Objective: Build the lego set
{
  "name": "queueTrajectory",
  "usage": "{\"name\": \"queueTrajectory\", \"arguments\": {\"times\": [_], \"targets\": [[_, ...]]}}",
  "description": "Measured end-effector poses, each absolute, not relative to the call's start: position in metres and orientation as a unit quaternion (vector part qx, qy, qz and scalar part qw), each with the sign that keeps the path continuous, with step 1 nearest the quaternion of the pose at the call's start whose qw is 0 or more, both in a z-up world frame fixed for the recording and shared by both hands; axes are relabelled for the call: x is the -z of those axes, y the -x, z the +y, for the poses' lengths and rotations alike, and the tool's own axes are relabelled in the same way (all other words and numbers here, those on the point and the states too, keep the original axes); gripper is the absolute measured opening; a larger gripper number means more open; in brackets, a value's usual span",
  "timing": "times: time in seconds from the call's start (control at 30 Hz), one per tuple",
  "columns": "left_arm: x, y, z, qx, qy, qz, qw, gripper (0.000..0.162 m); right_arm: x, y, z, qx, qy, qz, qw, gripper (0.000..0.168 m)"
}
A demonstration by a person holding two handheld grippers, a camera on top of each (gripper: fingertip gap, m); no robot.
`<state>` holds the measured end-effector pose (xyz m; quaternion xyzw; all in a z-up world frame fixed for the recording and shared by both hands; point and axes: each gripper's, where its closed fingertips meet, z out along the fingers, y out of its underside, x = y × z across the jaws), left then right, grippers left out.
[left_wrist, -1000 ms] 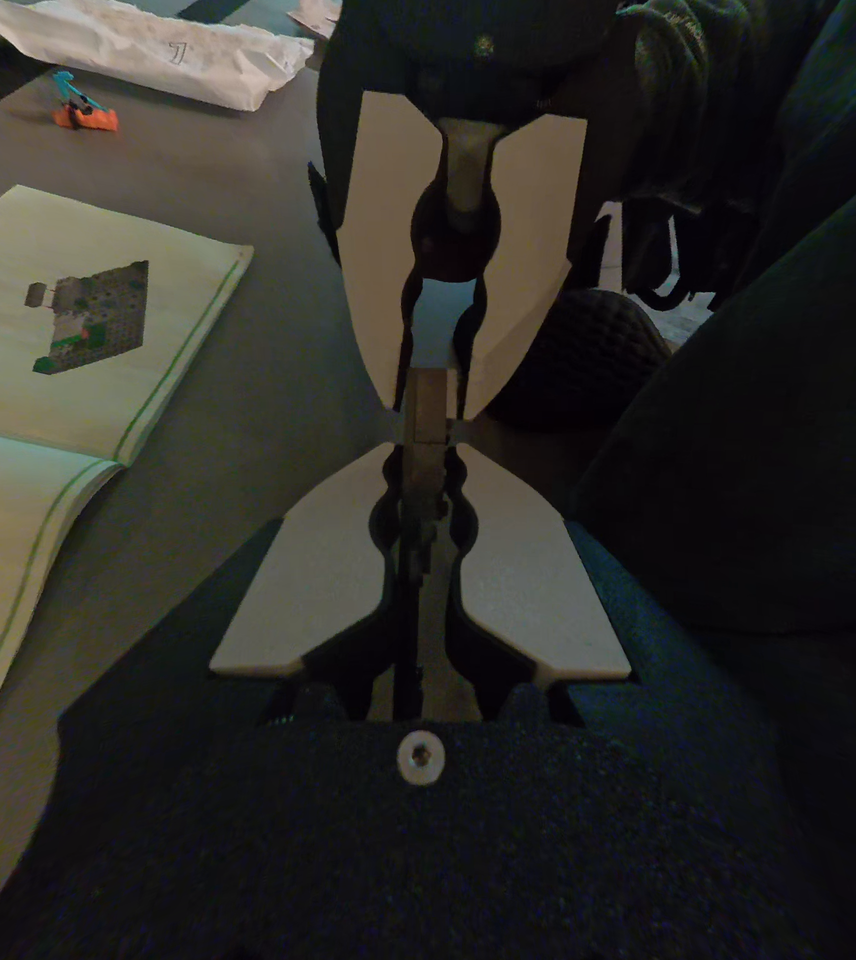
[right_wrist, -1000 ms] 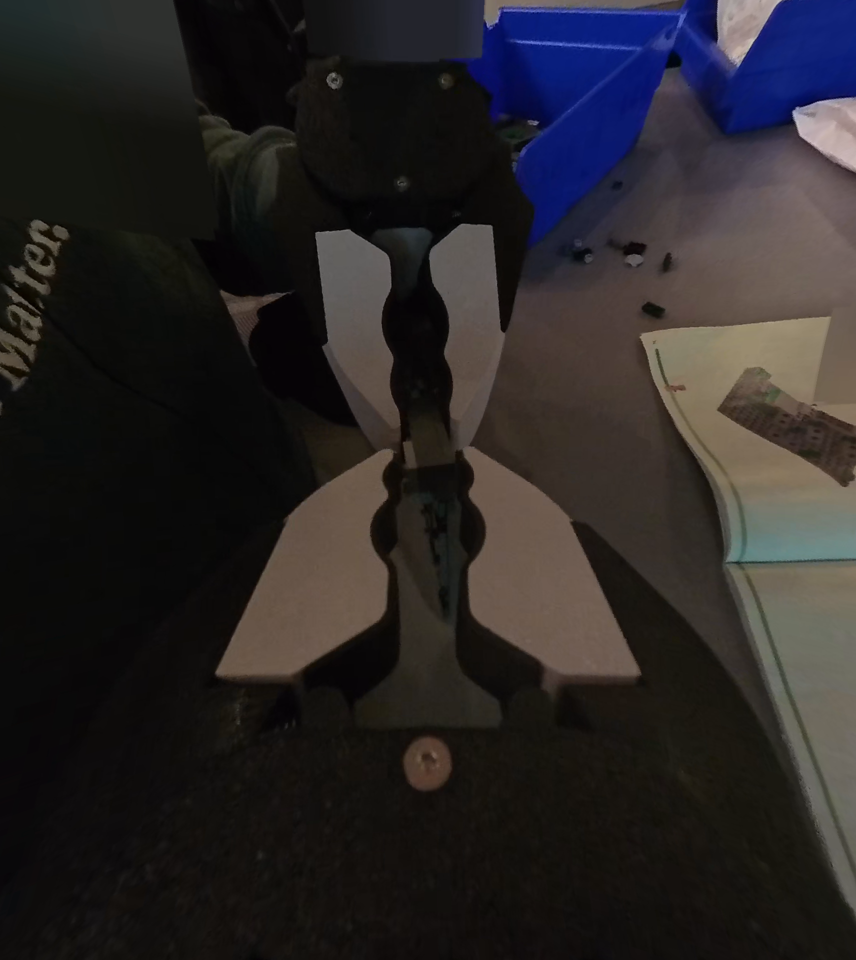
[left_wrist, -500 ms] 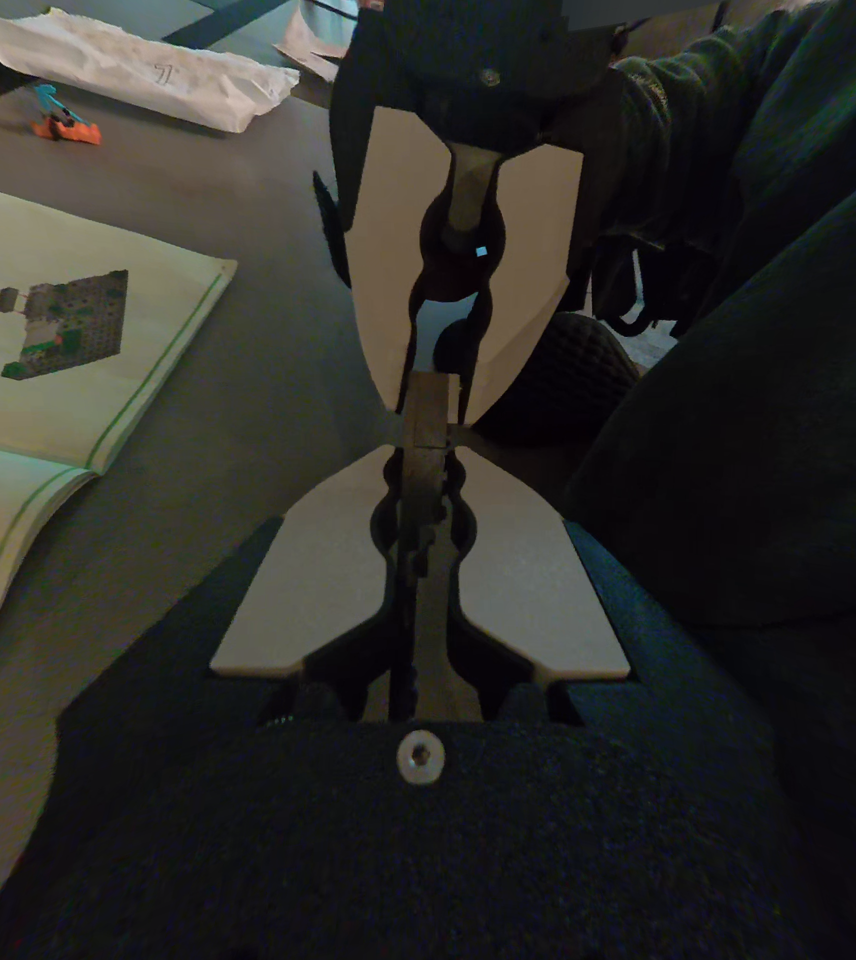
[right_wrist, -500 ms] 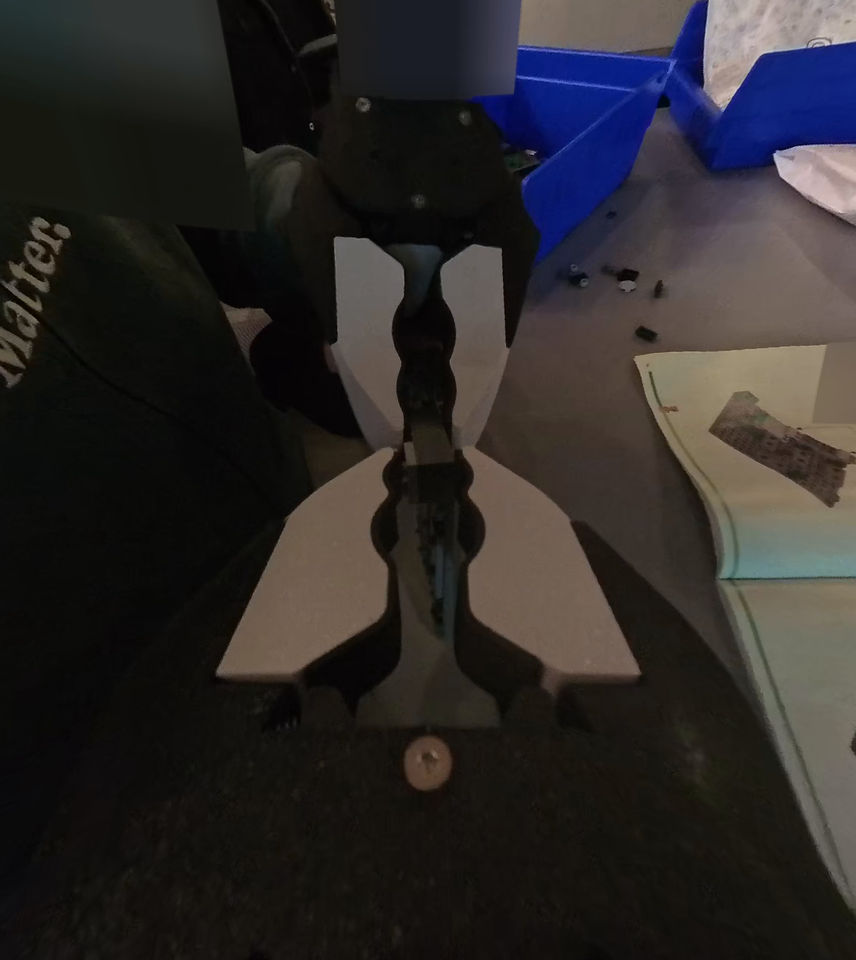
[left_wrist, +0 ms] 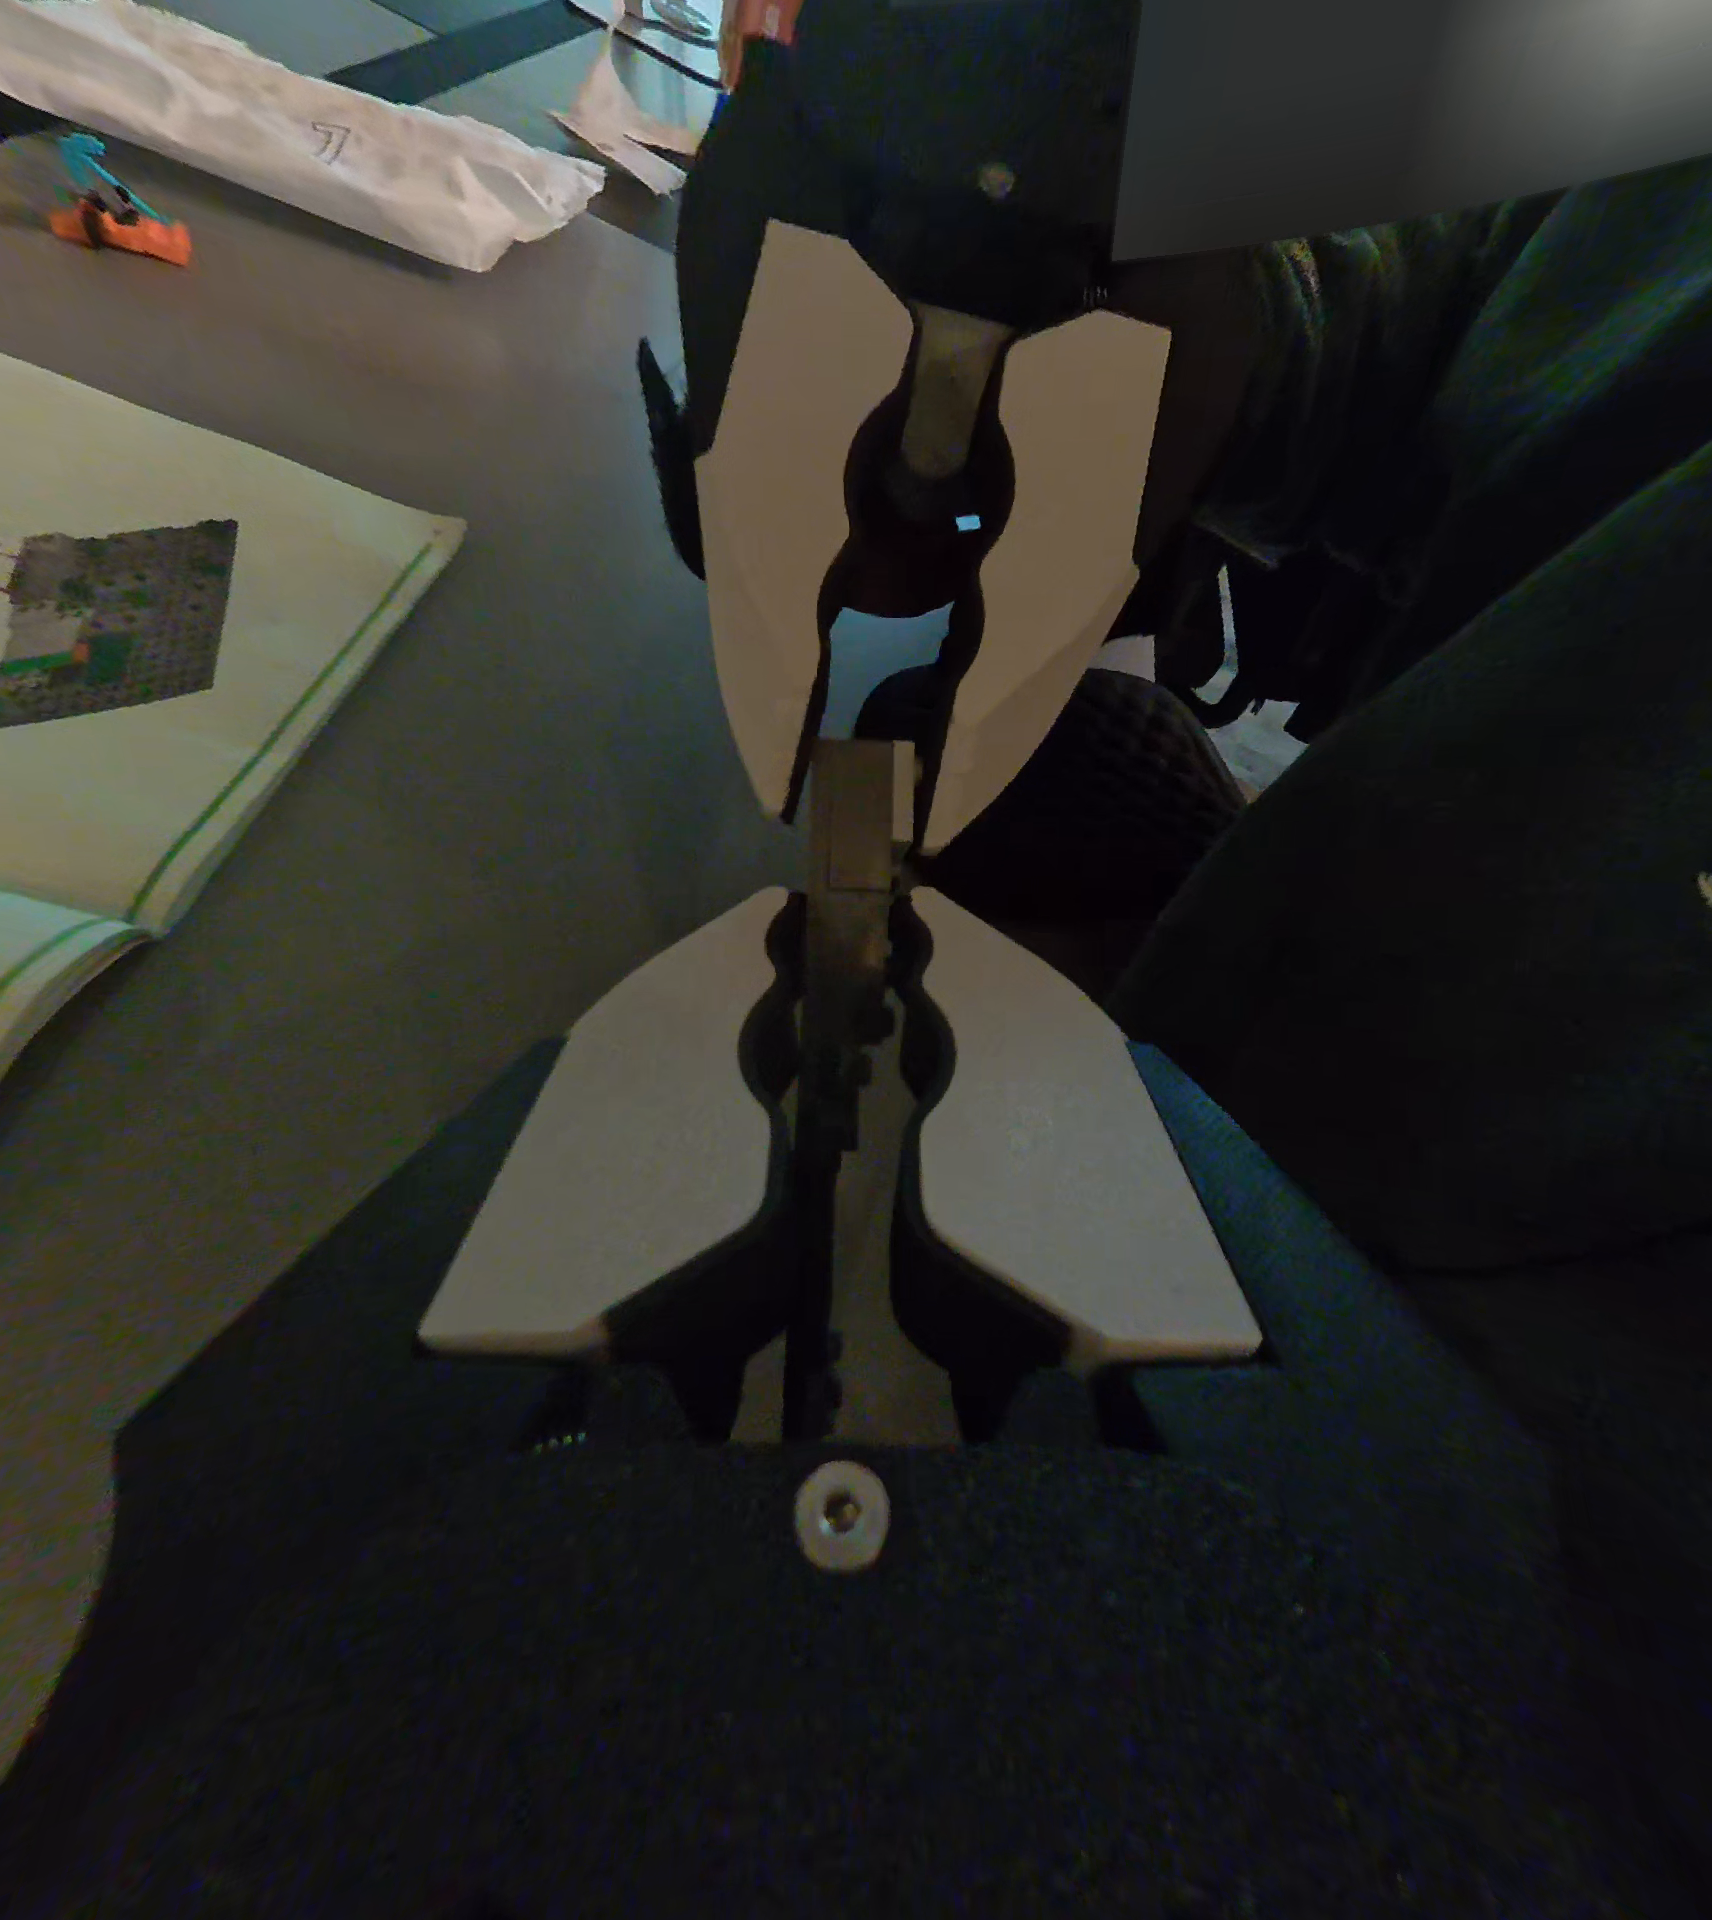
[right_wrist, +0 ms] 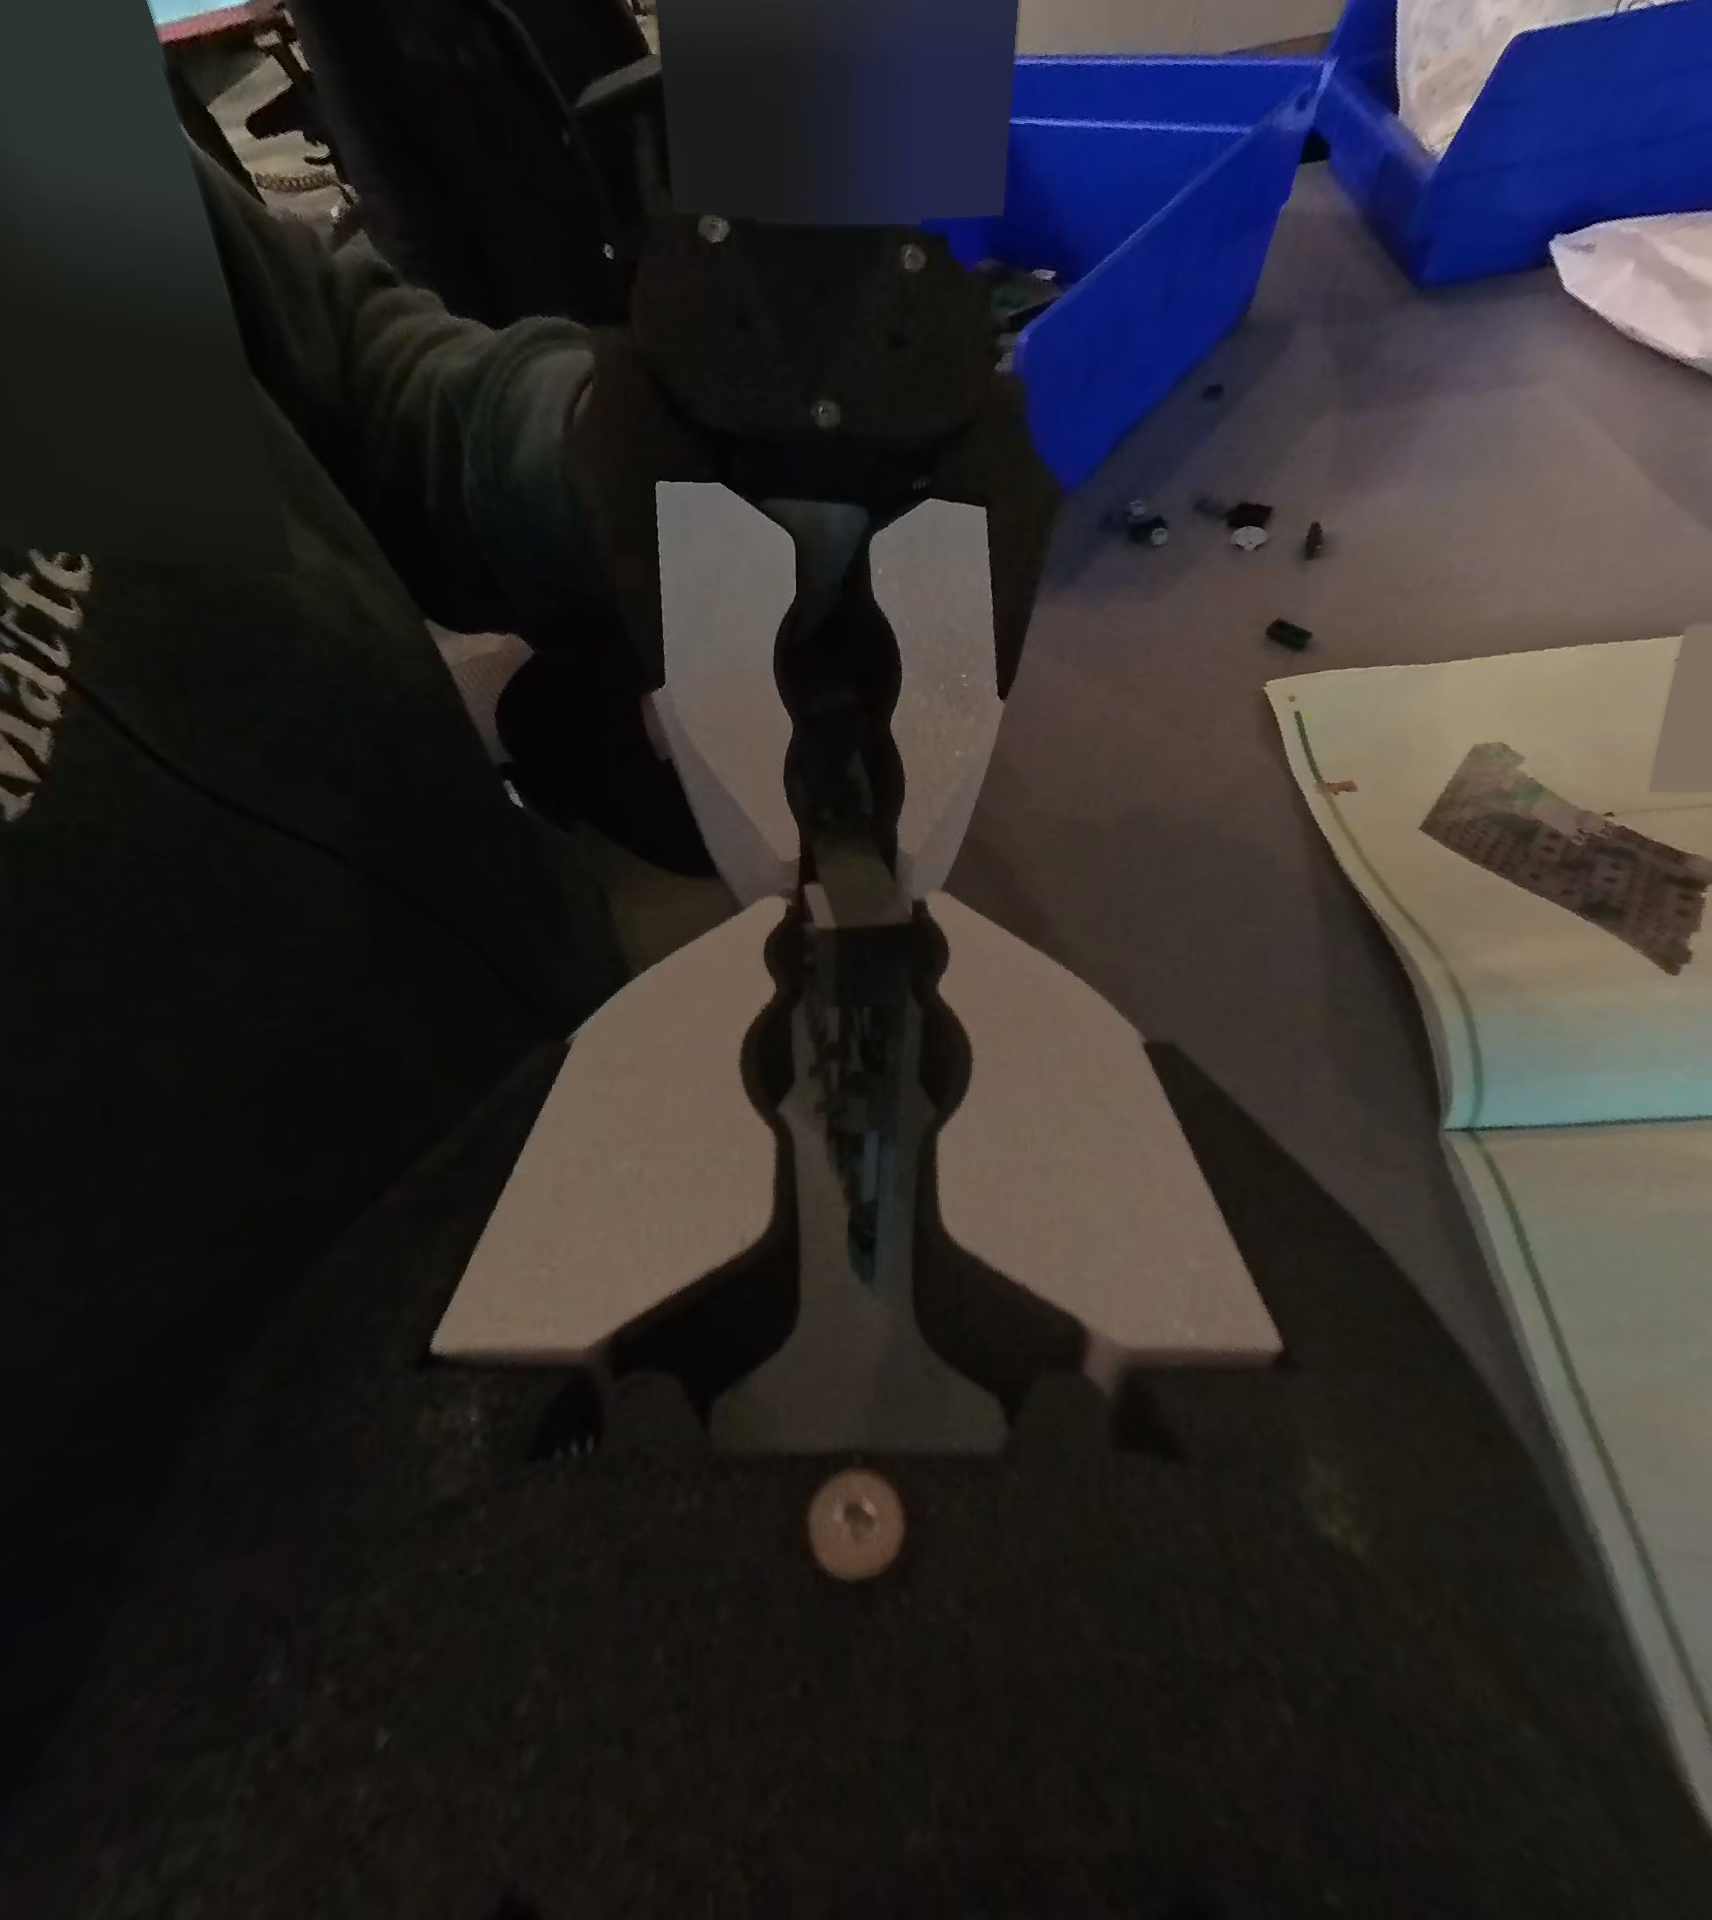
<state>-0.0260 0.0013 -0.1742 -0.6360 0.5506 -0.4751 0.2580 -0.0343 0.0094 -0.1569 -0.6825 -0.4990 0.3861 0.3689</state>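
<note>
A flat grey lego build (left_wrist: 857, 810) is held edge-on between the two grippers, which face each other tip to tip above the grey table. My left gripper (left_wrist: 847, 899) is shut on one end of it. My right gripper (right_wrist: 852, 920) is shut on the other end, where dark studs with green and blue bits (right_wrist: 862, 1091) show between its fingers. The right gripper also shows at the top of the left wrist view (left_wrist: 857, 821), and the left gripper at the top of the right wrist view (right_wrist: 847, 873). Most of the build is hidden by the fingers.
An open instruction booklet (left_wrist: 104, 644) (right_wrist: 1558, 935) lies on the table. A white paper bag (left_wrist: 260, 135) and a small orange and teal build (left_wrist: 114, 223) lie at the back. Blue bins (right_wrist: 1195, 239), loose small pieces (right_wrist: 1236, 520) and a person's dark sweater (right_wrist: 156, 935) are close by. My two grippers' fingertips are within a few centimetres of each other.
Both grippers stay shut on the build. The pair has tilted and shifted slightly, so the booklet and bins sit a little differently in view.
</note>
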Motion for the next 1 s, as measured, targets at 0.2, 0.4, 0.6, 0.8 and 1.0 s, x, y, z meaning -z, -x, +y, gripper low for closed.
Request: {"name": "queueTrajectory", "arguments": {"times": [0.2, 0.4, 0.6, 0.8, 1.0], "targets": [[0.174, 0.027, 0.003, 0.474, 0.639, 0.549, 0.258, 0.016, 0.158, 0.036, 0.011, -0.406, 0.692, -0.479, 0.357, 0.019], [0.172, 0.04, 0.019, 0.415, 0.649, 0.554, 0.315, 0.028, 0.163, 0.026, 0.028, -0.47, 0.736, -0.375, 0.313, 0.019], [0.171, 0.072, 0.046, 0.395, 0.677, 0.503, 0.364, 0.026, 0.187, 0.008, 0.06, -0.504, 0.785, -0.234, 0.275, 0.018], [0.204, 0.087, 0.053, 0.348, 0.693, 0.508, 0.376, 0.046, 0.212, -0.003, 0.084, -0.512, 0.809, -0.144, 0.249, 0.019], [0.238, 0.081, 0.057, 0.286, 0.694, 0.553, 0.363, 0.057, 0.234, -0.004, 0.095, -0.495, 0.829, -0.139, 0.22, 0.02]]}}
